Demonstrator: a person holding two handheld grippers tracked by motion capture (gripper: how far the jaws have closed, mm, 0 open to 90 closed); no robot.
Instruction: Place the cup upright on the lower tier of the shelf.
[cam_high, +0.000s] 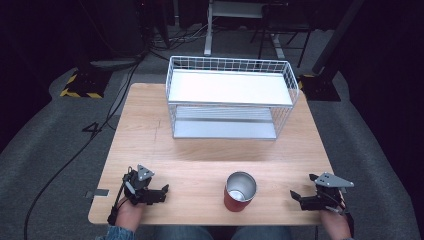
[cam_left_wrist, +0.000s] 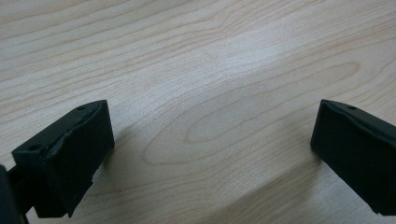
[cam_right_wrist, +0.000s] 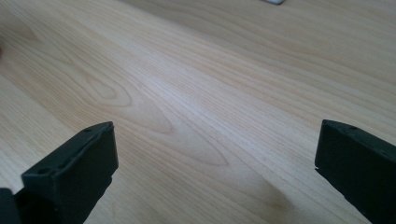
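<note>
No lettering, label, brand or number is showing legibly anywhere. The red cup (cam_high: 240, 192) near the table's front edge is showing no print, and the white wire basket (cam_high: 231, 98) at the far side is carrying no tag. Yellow-and-black hazard stripes (cam_high: 80, 86) are marking a stand base on the floor at far left, without words.

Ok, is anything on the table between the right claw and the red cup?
Nothing visible. The red cup stands upright near the front edge, with bare wooden table between it and the open right claw. The wire rack sits farther back.
</note>
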